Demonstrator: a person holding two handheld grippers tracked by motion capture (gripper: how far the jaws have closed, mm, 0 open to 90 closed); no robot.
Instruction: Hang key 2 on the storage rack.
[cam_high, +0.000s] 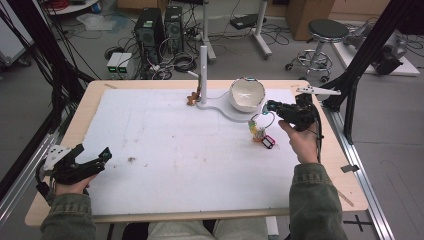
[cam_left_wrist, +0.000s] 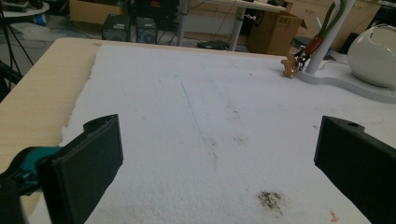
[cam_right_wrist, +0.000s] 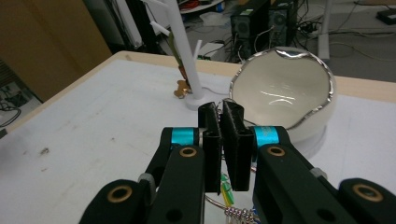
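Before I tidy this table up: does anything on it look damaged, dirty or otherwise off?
The white egg-shaped bowl has a jagged, silver-edged rim like a cracked shell, probably by design. The white mat carries a dark smudge near the left gripper and fainter marks elsewhere. Nothing looks spilled.

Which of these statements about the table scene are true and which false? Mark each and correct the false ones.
1. The right gripper has its jaws closed. True.
2. The left gripper grips a keyring. False: its jaws stand wide apart with nothing between them.
3. The white bowl rests on the white stand's base. True.
4. The keyring bundle lies inside the bowl. False: it hangs below the right gripper, beside the bowl.
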